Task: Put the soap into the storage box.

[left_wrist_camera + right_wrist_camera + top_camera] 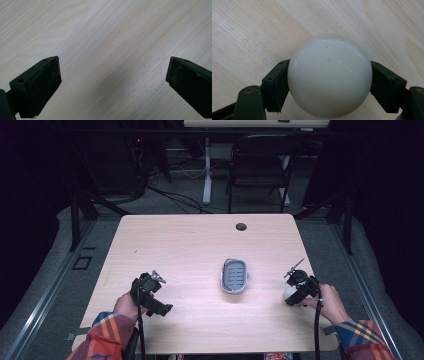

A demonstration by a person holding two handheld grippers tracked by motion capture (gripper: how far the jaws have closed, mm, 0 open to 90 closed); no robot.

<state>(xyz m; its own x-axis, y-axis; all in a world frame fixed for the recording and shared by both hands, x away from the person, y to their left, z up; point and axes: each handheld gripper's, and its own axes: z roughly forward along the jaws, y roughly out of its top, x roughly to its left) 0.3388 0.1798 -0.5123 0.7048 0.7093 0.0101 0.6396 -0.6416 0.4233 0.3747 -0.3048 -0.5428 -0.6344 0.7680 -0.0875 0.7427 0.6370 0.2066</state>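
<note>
Right gripper view: your right claw (329, 82) clamps a smooth, off-white ball (329, 75), matte black pads pressed to its two sides, just above the pale wood-grain desk (249, 32) near its right edge. Your left claw (112, 82) stands wide with nothing between its scuffed pads, over bare laminate. An oval grey ribbed dish (234, 275) sits mid-desk, well apart from both.

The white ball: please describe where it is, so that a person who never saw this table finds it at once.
On the light wooden table, look near its right edge, at the right gripper. The smooth, round white ball sits clamped between its two black jaws. The other object nearby, an oval grey basket at the table's centre, is ribbed and held by nothing.
</note>
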